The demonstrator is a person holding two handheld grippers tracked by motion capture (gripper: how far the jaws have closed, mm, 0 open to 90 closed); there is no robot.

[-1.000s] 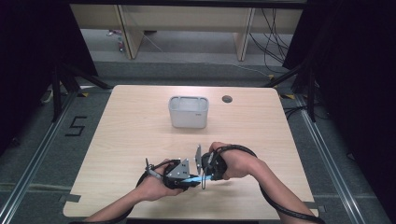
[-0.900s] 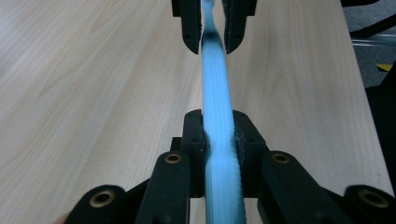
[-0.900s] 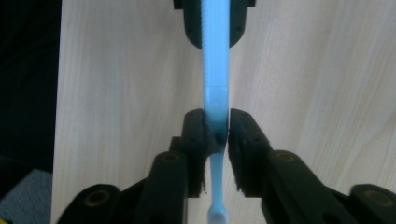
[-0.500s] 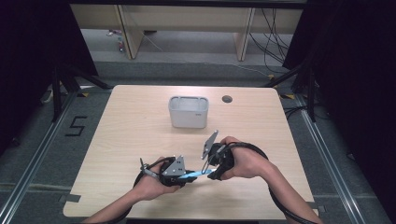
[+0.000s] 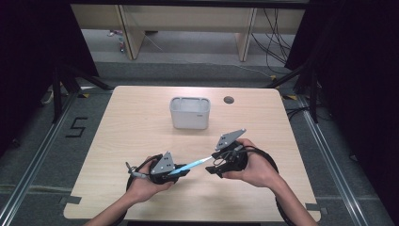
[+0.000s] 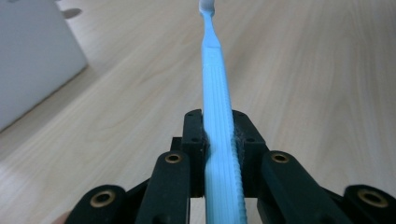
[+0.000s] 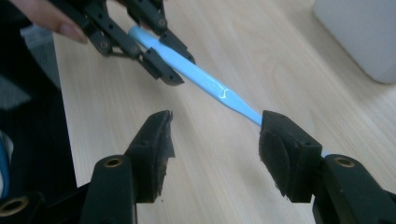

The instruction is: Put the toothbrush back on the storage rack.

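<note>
my left gripper [image 5: 181,172] pinches the blue toothbrush [image 5: 194,165]; my right gripper [image 5: 212,168], just opened, stands spread. a loose pinch could drop it short of the white bin [image 5: 189,113].

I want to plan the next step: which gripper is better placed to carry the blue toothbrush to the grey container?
Left. The left gripper is shut on the toothbrush handle; the right gripper stands open, its jaws apart. The container lies ahead.

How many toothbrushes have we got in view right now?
1. The blue toothbrush is clamped by its handle in the left gripper, its head reaching toward the right gripper. The inside of the grey container is not visible, so more could be hidden there.
</note>
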